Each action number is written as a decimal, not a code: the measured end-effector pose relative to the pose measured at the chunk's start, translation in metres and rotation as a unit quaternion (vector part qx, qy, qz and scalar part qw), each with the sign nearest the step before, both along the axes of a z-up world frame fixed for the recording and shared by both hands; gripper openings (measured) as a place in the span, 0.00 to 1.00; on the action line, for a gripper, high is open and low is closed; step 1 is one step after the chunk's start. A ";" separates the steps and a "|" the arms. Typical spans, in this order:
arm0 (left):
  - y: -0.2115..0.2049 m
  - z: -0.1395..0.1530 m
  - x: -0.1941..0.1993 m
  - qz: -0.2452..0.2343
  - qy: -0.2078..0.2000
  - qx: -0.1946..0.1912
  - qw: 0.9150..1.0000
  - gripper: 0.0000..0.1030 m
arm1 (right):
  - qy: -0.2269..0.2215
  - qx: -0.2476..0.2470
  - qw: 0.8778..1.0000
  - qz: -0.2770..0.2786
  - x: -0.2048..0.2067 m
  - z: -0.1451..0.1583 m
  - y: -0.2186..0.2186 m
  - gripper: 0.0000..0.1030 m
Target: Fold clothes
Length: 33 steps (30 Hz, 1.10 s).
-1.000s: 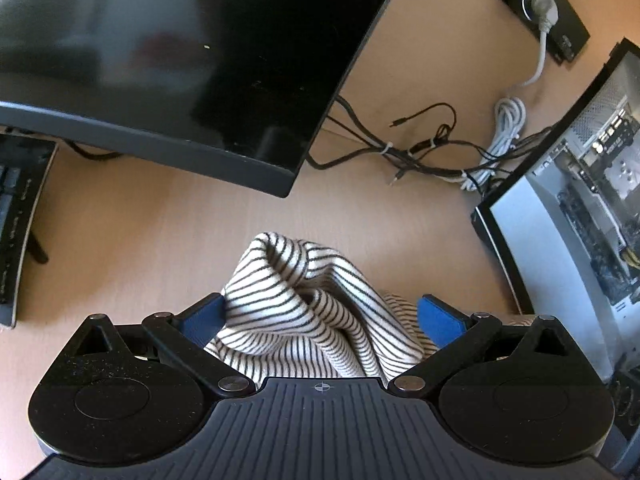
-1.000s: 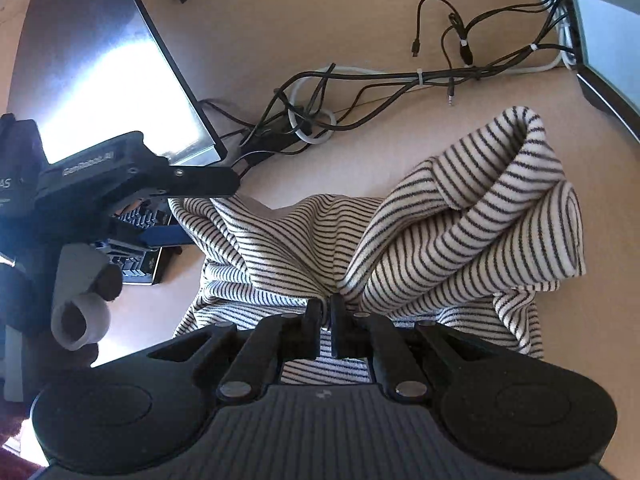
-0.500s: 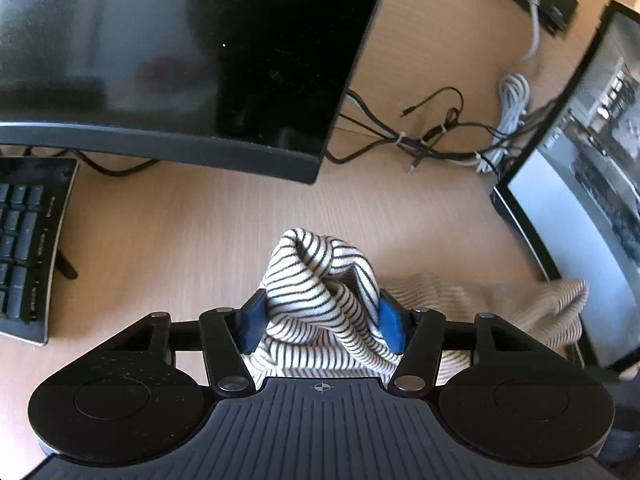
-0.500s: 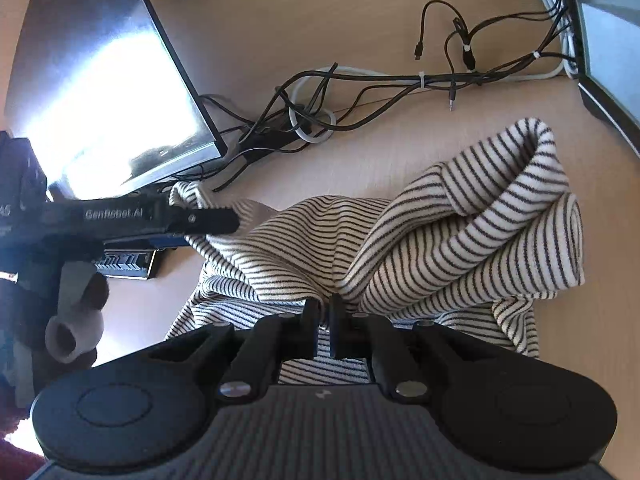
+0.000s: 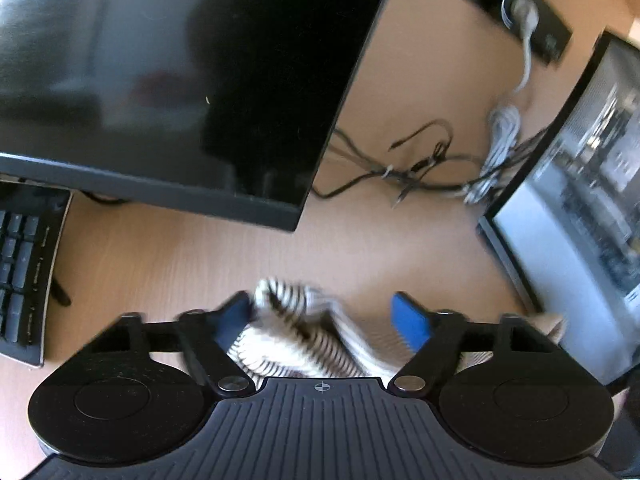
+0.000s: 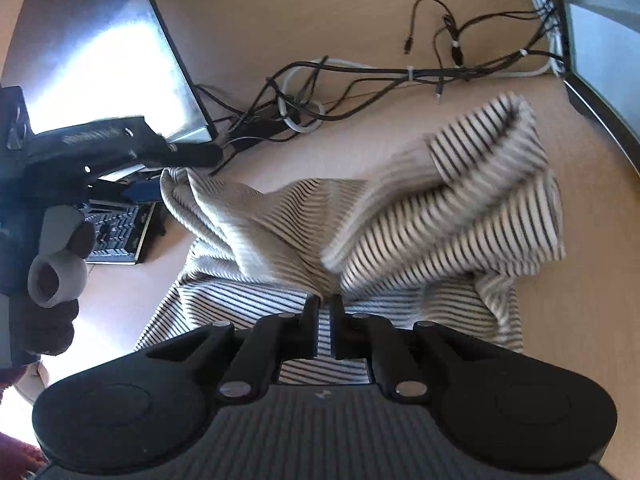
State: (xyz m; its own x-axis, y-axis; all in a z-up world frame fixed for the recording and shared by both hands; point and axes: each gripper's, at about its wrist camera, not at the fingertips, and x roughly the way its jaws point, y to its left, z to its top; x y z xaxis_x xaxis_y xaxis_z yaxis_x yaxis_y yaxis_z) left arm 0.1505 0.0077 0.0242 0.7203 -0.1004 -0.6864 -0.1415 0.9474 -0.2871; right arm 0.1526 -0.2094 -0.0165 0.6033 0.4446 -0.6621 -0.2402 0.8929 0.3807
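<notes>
Cloth with thin black and cream stripes, a striped garment point(image 6: 420, 220), lies bunched in loose folds on a light wooden desk point(image 6: 360, 8), toward the near edge and between two screens. The right gripper point(image 6: 325, 322) has its fingers pressed together on a gathered fold near the garment's middle, pinching it. The left gripper point(image 5: 320, 316) is at the garment's left corner with its blue-padded fingers point(image 5: 410, 322) spread apart; a blurred ridge of the cloth sits between them, against the left pad and clear of the right one. In the right wrist view that same gripper shows from the side, with a hand point(image 6: 52, 280) below it. Behind the garment, a tangle of black and white cables point(image 6: 400, 76) runs across the desk. A dark monitor point(image 5: 180, 80) stands toward the far left, with a black keyboard point(image 5: 24, 280) at the left edge beneath it. A second screen point(image 5: 580, 200) stands along the right edge.
</notes>
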 end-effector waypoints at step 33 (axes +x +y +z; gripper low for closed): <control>-0.010 -0.006 -0.025 -0.074 -0.041 0.035 0.996 0.61 | -0.109 -0.103 0.988 -0.041 -0.006 0.025 -0.015 0.49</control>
State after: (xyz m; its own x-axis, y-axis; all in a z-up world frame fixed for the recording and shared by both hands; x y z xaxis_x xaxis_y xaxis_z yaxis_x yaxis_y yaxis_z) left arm 0.1254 -0.0026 0.0178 0.7555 -0.1633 -0.6345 0.0229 0.9744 -0.2235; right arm 0.1471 -0.2240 0.0084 0.7704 0.2574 -0.5833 -0.2200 0.9660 0.1357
